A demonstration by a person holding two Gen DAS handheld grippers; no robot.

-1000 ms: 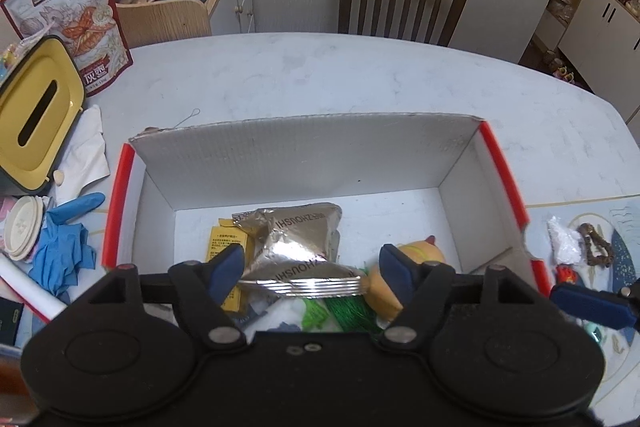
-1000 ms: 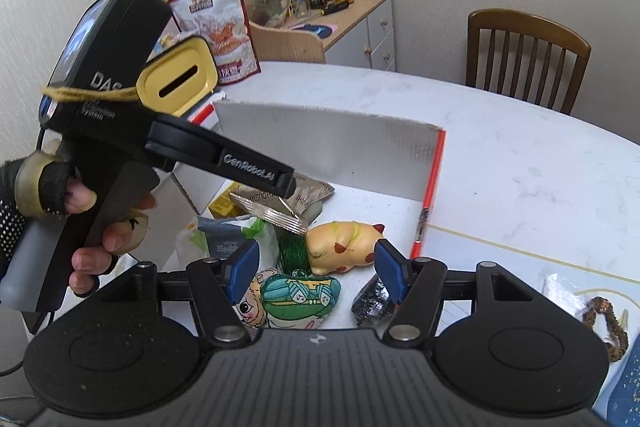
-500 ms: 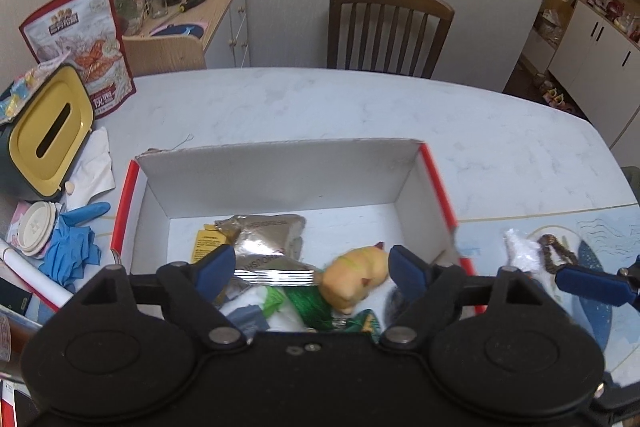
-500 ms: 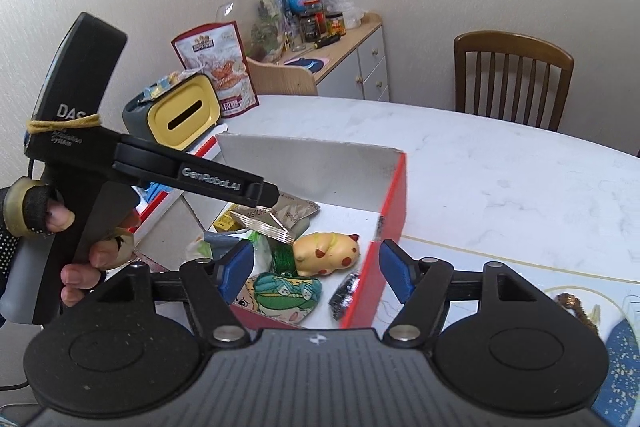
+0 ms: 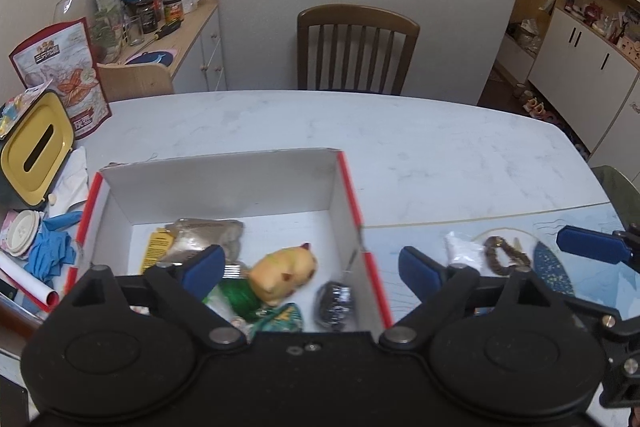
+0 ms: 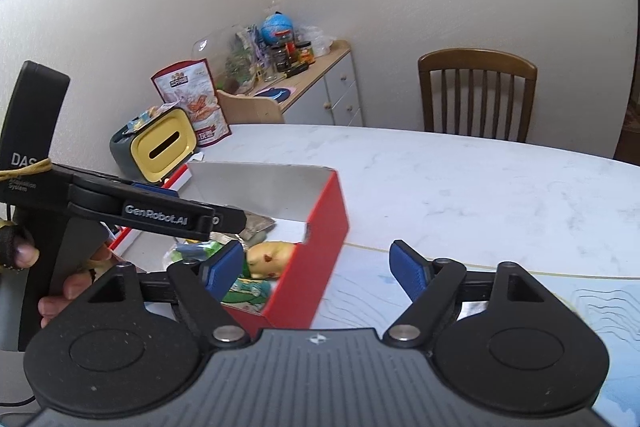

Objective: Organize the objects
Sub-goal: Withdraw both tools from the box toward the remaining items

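Left claw (image 5: 310, 263) spread wide, holds nothing, fingers touch nothing; sits lower centre of the left wrist view, hovering over the near right edge of the box (image 5: 348, 187). Right claw (image 6: 318, 269) also wide open and empty, lower centre of its view, over the box's red right wall and the mat (image 6: 520, 291) on the desk (image 6: 460, 179).

In the right wrist view the left claw's handle is at left, gripped by a hand (image 6: 52, 291) in a fingerless black glove, the claw pointing level toward the right across the box.

Box is open-topped, white inside, red outside, centre-left on the desk. Inside: yellow plush (image 5: 286, 269), silver pouch (image 5: 204, 239), yellow packet (image 5: 156, 251), green item (image 5: 236, 297), dark wrapped lump (image 5: 334, 303).

On the mat, right of the box in the left view: white wad (image 5: 460, 253) and brown bracelet (image 5: 504, 259), just beside each other. Right claw's blue finger (image 5: 588, 249) shows at right edge.

Left edge: yellow-lid bin (image 5: 36, 147), blue gloves (image 5: 50, 253).
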